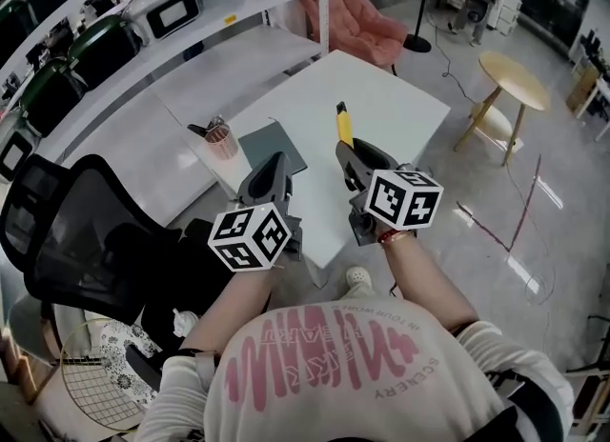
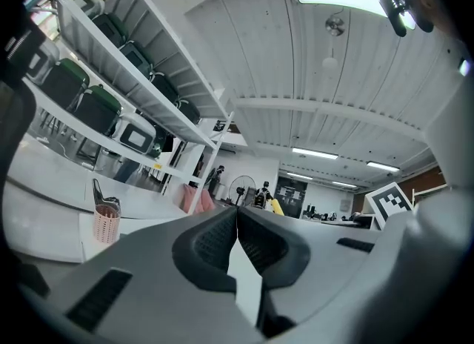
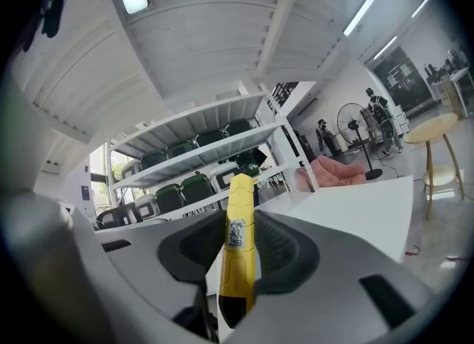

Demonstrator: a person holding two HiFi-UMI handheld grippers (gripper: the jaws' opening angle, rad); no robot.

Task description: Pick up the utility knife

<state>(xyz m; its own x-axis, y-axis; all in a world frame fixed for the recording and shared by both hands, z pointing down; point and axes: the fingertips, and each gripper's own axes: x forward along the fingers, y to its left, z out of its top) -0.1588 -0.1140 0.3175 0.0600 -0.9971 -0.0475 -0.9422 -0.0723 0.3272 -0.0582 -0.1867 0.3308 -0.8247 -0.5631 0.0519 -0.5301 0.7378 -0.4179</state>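
Note:
The yellow utility knife [image 1: 343, 127] [image 3: 240, 240] sticks out forward from my right gripper [image 1: 349, 156] [image 3: 241, 242], which is shut on it above the white table [image 1: 381, 97]. Its black tip points away from me. My left gripper [image 1: 274, 171] [image 2: 237, 233] hovers level beside it, over the table's near left corner. Its jaws are shut with nothing between them. In the left gripper view the knife [image 2: 275, 206] shows small at the right, past the jaw tips.
A pink cup [image 1: 221, 141] [image 2: 107, 221] with a dark tool in it and a grey pad [image 1: 274, 149] lie on the table's left side. White shelves [image 1: 124, 69] with green cases run along the left. A black chair [image 1: 86, 231] stands at my left, a round wooden table [image 1: 515, 83] at the far right.

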